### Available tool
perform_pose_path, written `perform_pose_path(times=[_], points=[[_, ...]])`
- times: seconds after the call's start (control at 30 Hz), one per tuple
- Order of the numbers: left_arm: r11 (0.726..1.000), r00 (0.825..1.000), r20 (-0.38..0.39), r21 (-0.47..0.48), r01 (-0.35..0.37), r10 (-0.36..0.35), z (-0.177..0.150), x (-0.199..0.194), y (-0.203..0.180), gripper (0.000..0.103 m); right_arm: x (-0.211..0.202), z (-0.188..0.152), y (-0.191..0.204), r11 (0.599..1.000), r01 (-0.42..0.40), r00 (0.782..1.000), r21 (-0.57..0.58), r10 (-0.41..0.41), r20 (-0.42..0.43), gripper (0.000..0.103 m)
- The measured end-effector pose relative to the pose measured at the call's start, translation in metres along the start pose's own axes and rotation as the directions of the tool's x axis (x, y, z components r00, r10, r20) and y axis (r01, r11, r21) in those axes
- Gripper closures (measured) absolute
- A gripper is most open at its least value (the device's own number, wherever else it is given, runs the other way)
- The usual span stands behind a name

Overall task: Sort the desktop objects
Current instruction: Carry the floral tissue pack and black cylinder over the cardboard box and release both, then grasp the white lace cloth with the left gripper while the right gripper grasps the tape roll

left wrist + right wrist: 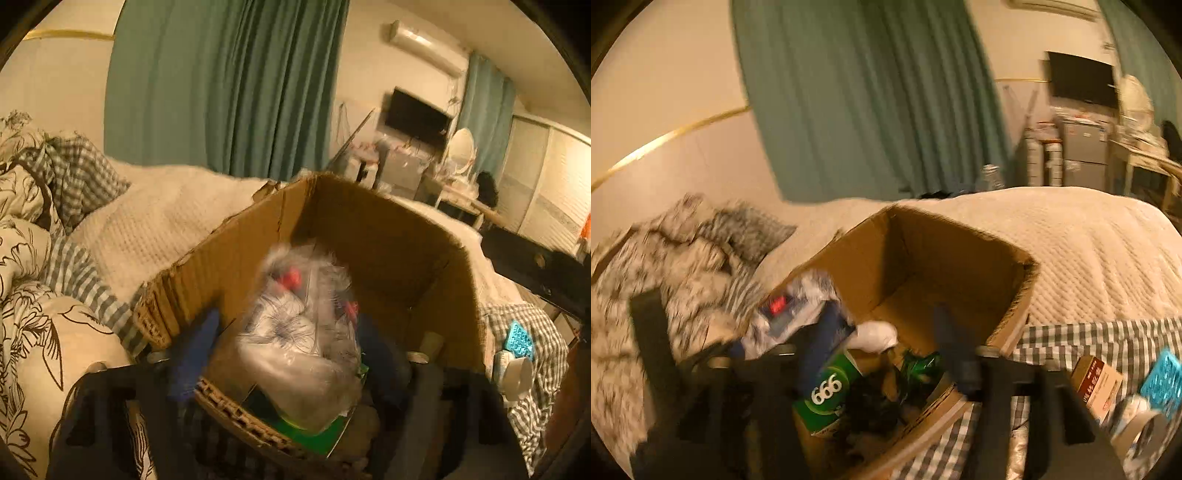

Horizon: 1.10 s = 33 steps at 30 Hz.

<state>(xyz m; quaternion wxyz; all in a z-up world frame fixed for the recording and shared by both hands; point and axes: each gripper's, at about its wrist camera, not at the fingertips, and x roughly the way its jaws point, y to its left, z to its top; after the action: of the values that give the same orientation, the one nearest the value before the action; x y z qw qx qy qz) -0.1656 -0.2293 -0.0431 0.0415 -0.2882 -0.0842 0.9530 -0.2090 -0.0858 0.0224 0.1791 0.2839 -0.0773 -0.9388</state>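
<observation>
Both wrist views look down, close, into the cardboard box (pixel 369 229).

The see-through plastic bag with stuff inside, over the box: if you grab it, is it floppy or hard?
Probably floppy: the plastic bag looks crinkled and bulges unevenly over the cardboard box. It may be slippery, since its film looks shiny. It seems light for its size, because the contents look like soft, folded things, though blur hides details.

Bedroom in warm, dim light

A bed (pixel 1071 251) with a cream quilted cover fills the middle — a teal curtain (pixel 225 81) hangs on the pale wall behind it. Farther right, a dark wall-mounted screen (pixel 417 114), an air conditioner (pixel 424 44) above, and a dressing table with an oval mirror (pixel 461 144).
</observation>
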Motion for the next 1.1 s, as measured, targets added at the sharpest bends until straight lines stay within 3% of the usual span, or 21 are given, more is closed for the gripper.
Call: perform_pose_path(times=[0.13, 0.2, 0.23, 0.47, 0.6, 0.67, 0.77, 0.9, 0.97, 1.1], points=[[0.999, 1.0, 0.011, 0.035, 0.007, -0.007, -0.001, -0.009, -0.004, 0.017, -0.018, 0.0, -0.013, 0.995, 0.006, 1.0, 0.097, -0.009, 0.03, 0.04], [1.0, 1.0, 0.027, 0.023, -0.011, 0.01, 0.002, -0.015, -0.004, 0.01, -0.038, -0.003, -0.025, 0.993, 0.026, 0.999, 0.111, -0.031, 0.044, 0.04], [1.0, 0.999, 0.039, 0.009, -0.024, 0.023, 0.004, -0.02, -0.003, 0.006, -0.05, -0.006, -0.035, 0.991, 0.058, 0.997, 0.117, -0.064, 0.045, 0.04], [0.986, 0.998, 0.021, -0.158, -0.056, 0.06, 0.0, -0.051, -0.015, 0.004, -0.16, -0.035, -0.122, 0.954, 0.229, 0.971, 0.194, -0.237, 0.016, 0.04], [0.991, 0.995, -0.038, -0.093, -0.096, 0.093, -0.013, -0.067, -0.053, 0.001, -0.223, -0.042, -0.162, 0.924, 0.27, 0.954, 0.272, -0.296, 0.058, 0.038], [0.994, 0.993, -0.073, -0.065, -0.093, 0.089, -0.023, -0.074, -0.078, 0.0, -0.247, -0.046, -0.175, 0.916, 0.292, 0.944, 0.276, -0.322, 0.07, 0.03], [0.996, 0.994, -0.096, -0.067, -0.051, 0.044, -0.037, -0.084, -0.117, 0.0, -0.272, -0.052, -0.191, 0.918, 0.291, 0.944, 0.27, -0.321, 0.073, 0.028], [0.998, 0.996, -0.086, -0.057, -0.004, -0.001, -0.061, -0.092, -0.167, 0.0, -0.28, -0.069, -0.208, 0.917, 0.312, 0.94, 0.249, -0.336, 0.064, 0.017], [0.999, 0.997, -0.071, -0.03, -0.012, 0.01, -0.077, -0.087, -0.187, 0.0, -0.276, -0.084, -0.215, 0.919, 0.312, 0.942, 0.241, -0.333, 0.05, 0.008], [0.995, 0.989, -0.133, 0.085, -0.058, 0.069, -0.101, -0.056, -0.219, 0.0, -0.242, -0.118, -0.237, 0.919, 0.296, 0.954, 0.261, -0.296, -0.042, 0.008]])
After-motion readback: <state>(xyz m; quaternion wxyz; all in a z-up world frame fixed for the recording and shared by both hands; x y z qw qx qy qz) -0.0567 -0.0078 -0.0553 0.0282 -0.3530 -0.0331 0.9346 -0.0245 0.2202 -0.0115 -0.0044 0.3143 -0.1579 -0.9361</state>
